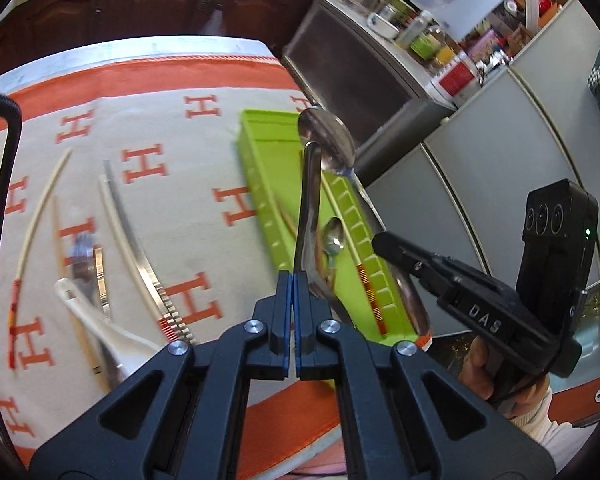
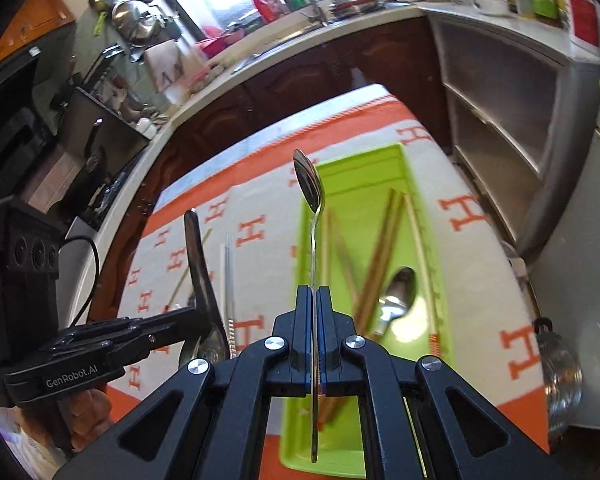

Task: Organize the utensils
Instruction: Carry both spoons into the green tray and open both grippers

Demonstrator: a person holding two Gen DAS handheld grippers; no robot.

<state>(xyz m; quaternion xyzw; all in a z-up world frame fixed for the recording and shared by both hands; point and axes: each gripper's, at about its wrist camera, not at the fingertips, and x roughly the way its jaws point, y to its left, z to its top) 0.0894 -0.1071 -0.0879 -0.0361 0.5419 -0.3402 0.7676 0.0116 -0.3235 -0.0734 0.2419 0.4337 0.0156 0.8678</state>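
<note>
Kitchen counters and dark wood cabinets ring my work surface, a cream tablecloth (image 1: 172,200) with an orange border and big orange H letters woven all over it. On it, at about two o'clock from centre in my left view, lies the lime-green tray (image 1: 268,184) that takes the sorted pieces; it already holds several chopsticks (image 2: 380,248) and a small steel spoon (image 2: 398,294). Off at nine o'clock on the cloth, unsorted, wait more chopsticks (image 1: 40,208), a white ceramic spoon (image 1: 96,320) and what looks like a fork, too blurred for me to be sure. I judge I am mid-delivery with both hands loaded. My left gripper (image 1: 292,280) is clamped tight on the bowl end of a steel soup ladle-spoon (image 1: 310,208), its handle pointing up toward twelve o'clock, held above the tray's near wall. My right gripper (image 2: 315,300) is pinched on the thin handle of a long steel spoon (image 2: 310,184), bowl up at twelve, hanging over the tray's left edge. Next, I think, each piece wants tipping flat, lining up along the tray's length, lowering clear of the sticks inside, then letting go one at a time so they don't clash. Readable writing: "DAS" on my right tool's body, "GenRobot.AI" on my left one's
</note>
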